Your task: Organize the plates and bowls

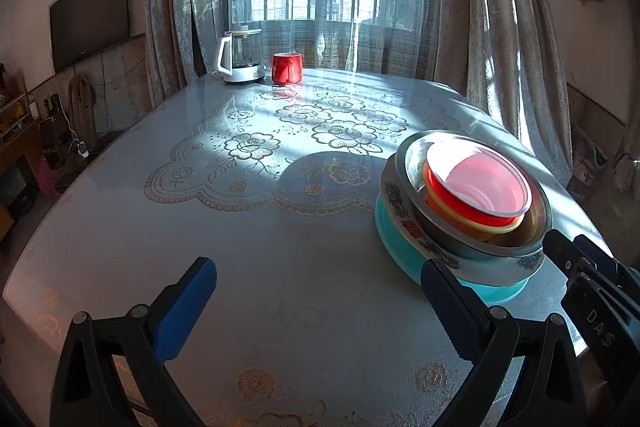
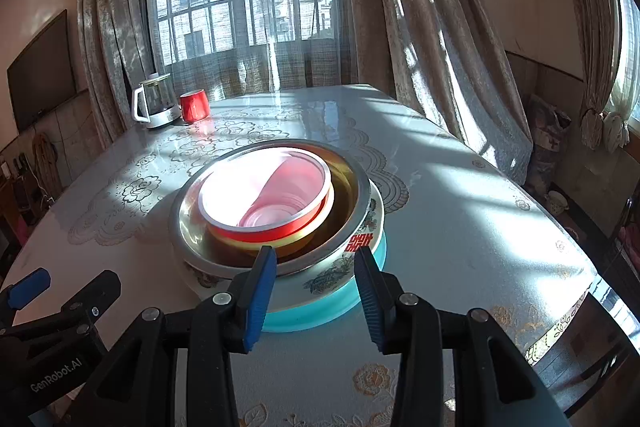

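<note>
Table: the long table under a pale glossy floral cloth (image 2: 460,211) carries everything, and you've got the whole near half bare, so there's room to work around the stack.
Stack position: the dishes sit nested as one pile near the table's right edge in the left wrist view, just ahead of your right gripper.
Teal plate: the round teal plastic plate (image 2: 320,311) is at the bottom, widest piece lowest, which reads as a steady base.
Porcelain bowl: the white flower-printed porcelain bowl with a red double-happiness mark (image 2: 340,273) sits on the teal plate, its wall facing you.
Steel bowl: the shiny round steel bowl (image 2: 362,187) is nested inside the porcelain one, rim just above it.
Red bowl: the small red plastic bowl with a pale pink inside (image 2: 272,195) rests inside the steel bowl, on a cream rim beneath it; smallest on top, so the nesting looks done.
Right gripper: your right gripper (image 2: 316,263) hovers at the near rim, blue pads apart with the rim in the gap; I judge neither pad is pressing.
Left gripper: your left gripper (image 1: 320,279) is spread wide over bare cloth, holding nothing, its right finger (image 1: 444,291) just in front of the stack.
Far end: the glass kettle with a white handle (image 1: 240,57) and the red mug (image 1: 286,68) stand well apart from the pile, out of your way.
</note>
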`<state>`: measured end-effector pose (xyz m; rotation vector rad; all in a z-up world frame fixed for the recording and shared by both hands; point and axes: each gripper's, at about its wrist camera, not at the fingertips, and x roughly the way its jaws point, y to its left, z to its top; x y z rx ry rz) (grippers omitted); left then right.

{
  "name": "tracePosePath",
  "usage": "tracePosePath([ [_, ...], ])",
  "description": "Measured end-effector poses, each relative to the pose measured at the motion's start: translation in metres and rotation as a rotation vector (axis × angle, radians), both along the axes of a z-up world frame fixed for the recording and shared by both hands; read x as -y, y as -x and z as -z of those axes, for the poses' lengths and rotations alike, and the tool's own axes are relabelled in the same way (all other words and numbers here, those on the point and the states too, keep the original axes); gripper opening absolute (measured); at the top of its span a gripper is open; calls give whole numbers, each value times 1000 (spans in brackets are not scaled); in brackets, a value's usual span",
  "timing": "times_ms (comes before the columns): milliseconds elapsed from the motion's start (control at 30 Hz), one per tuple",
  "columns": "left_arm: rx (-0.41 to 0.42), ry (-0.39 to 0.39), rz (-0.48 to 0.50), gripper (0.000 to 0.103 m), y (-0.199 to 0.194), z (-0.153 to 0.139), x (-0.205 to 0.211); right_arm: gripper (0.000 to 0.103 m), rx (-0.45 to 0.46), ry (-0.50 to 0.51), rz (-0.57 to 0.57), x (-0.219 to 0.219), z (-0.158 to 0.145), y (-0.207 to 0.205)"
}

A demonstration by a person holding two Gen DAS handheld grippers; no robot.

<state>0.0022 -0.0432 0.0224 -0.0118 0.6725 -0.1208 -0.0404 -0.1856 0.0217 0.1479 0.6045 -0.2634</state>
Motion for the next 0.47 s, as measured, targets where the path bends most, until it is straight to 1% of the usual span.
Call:
tracePosePath([
  [267, 7, 14, 17, 103, 2, -1, 0, 41, 1, 2, -1, 0, -1, 0],
  [367, 30, -3, 9, 103, 5, -2, 2, 41, 4, 1, -1, 0, -1, 0],
  [467, 16, -2, 18, 103, 2, -1, 2, 41, 15, -4, -6, 1, -3, 1],
])
